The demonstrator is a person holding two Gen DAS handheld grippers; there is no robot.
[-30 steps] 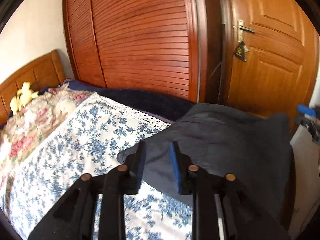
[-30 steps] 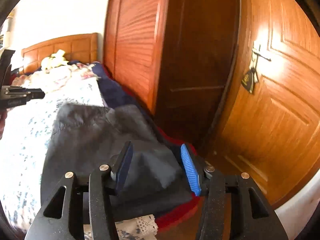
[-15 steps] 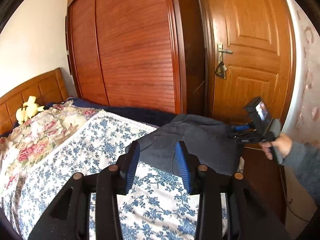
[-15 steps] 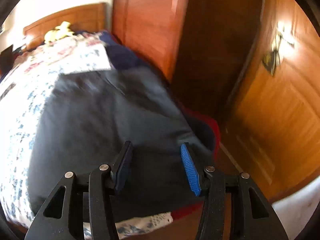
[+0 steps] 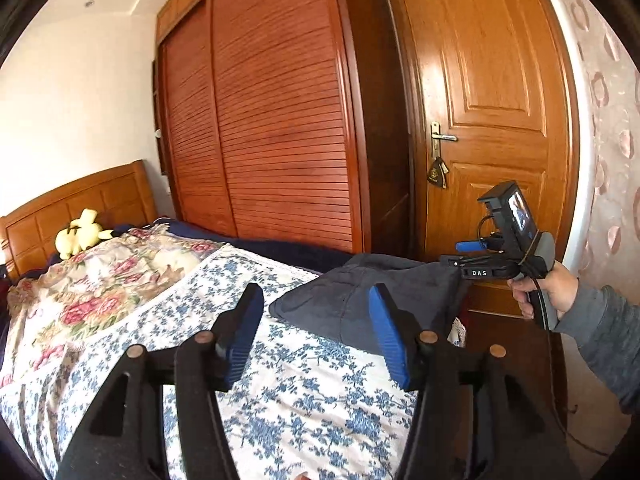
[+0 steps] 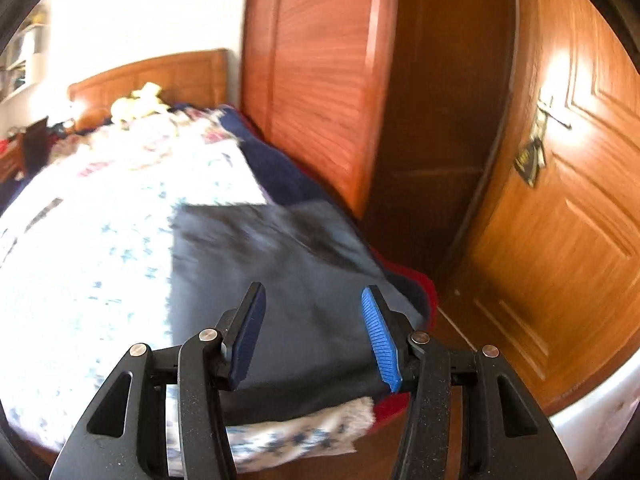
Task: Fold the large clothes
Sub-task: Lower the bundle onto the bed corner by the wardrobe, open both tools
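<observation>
A dark grey garment [image 5: 372, 300] lies folded at the far corner of the bed, close to the door; in the right wrist view the garment [image 6: 280, 272] fills the middle. My left gripper [image 5: 316, 332] hovers above the flowered bedspread, short of the garment, its jaws opening with nothing between them. My right gripper [image 6: 314, 320] is open just above the garment's near edge, its pads apart and pinching no cloth. In the left wrist view the right gripper [image 5: 456, 253] sits at the garment's right corner, held by a hand [image 5: 544, 292].
The bed carries a blue-flowered cover [image 5: 192, 320], a rose-patterned quilt [image 5: 100, 280] and a yellow plush toy [image 5: 80, 234] by the headboard. A slatted wardrobe [image 5: 280, 140] and a wooden door [image 5: 492, 120] stand beyond. A red blanket edge [image 6: 424, 288] hangs at the bed corner.
My left gripper has drawn back and up from the garment and its jaws have spread wider. The right gripper swung in over the garment, then pulled back a little, still equally open.
</observation>
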